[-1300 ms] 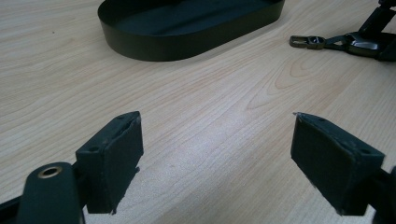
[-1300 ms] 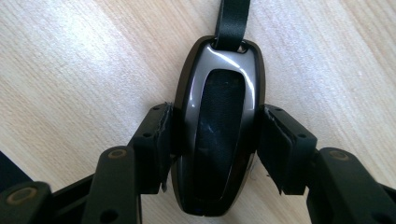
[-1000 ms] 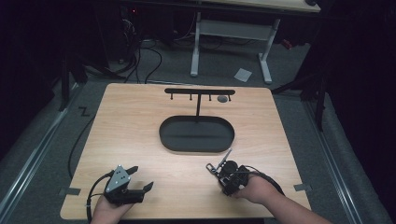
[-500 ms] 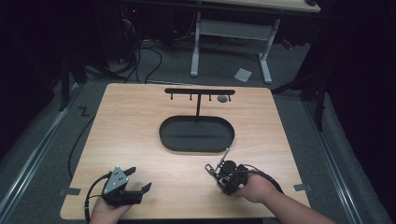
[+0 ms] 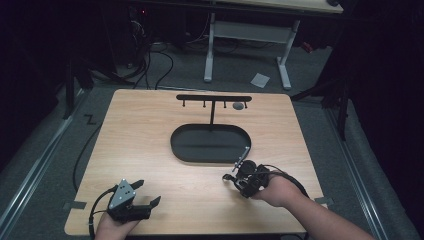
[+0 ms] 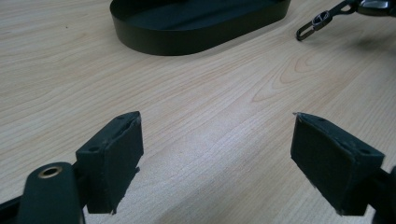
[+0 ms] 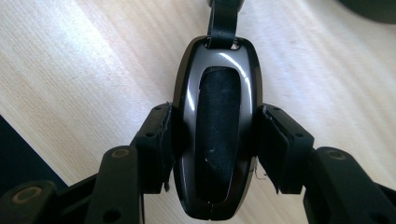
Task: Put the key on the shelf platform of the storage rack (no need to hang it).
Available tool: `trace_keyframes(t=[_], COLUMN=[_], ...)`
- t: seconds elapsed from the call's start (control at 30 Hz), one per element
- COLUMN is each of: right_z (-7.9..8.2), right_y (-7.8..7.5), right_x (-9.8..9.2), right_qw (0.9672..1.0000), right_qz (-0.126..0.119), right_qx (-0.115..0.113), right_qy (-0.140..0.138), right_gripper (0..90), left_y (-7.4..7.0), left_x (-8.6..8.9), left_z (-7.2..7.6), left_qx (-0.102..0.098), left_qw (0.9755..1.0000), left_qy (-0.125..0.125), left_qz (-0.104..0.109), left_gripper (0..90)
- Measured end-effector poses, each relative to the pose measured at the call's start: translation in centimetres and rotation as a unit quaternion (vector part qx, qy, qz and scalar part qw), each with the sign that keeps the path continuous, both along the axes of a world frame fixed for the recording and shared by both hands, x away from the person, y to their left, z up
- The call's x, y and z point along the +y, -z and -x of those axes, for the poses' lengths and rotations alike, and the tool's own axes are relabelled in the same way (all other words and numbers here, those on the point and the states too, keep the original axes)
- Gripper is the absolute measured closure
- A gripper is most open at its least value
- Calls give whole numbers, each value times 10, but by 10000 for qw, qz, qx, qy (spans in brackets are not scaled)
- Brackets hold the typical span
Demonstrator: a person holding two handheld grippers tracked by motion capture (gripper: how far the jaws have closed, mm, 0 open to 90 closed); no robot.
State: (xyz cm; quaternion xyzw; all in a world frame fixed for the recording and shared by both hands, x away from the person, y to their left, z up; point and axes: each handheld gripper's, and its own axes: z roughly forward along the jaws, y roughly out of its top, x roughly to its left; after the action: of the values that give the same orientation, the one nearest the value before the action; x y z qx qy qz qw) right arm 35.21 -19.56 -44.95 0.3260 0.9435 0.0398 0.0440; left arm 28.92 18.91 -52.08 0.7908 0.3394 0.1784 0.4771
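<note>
The key fob (image 7: 215, 140) was clamped between the jaws of the right gripper (image 7: 215, 149), its strap (image 5: 243, 156) pointing toward the black oval tray (image 5: 210, 145) at frame centre. The left gripper (image 6: 217, 154), at lower left, was held with jaws wide apart and empty over bare counter (image 5: 150, 125). A hook rack (image 5: 214, 98) was seen standing behind the tray.

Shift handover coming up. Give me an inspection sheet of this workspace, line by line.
Surface: wooden table, bare and clean where visible.
Job's things: glossy black key fob with a strap and clip; black oval tray; T-shaped hook stand rising at the tray's far side.
Clutter: small grey object by the stand's right end, too small to identify.
Grippers: right gripper shut on the key fob; left gripper open, nothing between the jaws.
Cables: one trails from each gripper; more lie on the floor beyond the table.
Surroundings: dark room, grey floor, white table legs, paper scrap.
</note>
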Motion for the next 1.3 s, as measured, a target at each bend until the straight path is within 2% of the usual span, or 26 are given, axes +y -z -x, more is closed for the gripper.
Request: trace_keyframes(t=[0.23,0.37,0.6,1.0,1.3], right_z=[-9,-15,-28,-58,-81], right_y=[-20,-28,-38,-47,-43], right_x=[-5,-7,-3,7,20], right_qw=[9999,9998,9994,9985,9984], right_qz=[-18,-56,-55,-31,28], right_qx=[-134,-134,-286,-472,-506], right_qy=[101,149,182,262,257], right_gripper=[487,487,487,487,487], left_y=[0,0,0,0,-1], left_x=[-1,0,0,1,3], left_z=[0,0,0,0,0], left_qx=[10,3,-2,-10,3], left_qw=[10000,10000,10000,10000,10000], left_qy=[30,26,24,-7,0], left_qz=[-18,-12,-1,51,33], left_gripper=[176,177,176,176,177])
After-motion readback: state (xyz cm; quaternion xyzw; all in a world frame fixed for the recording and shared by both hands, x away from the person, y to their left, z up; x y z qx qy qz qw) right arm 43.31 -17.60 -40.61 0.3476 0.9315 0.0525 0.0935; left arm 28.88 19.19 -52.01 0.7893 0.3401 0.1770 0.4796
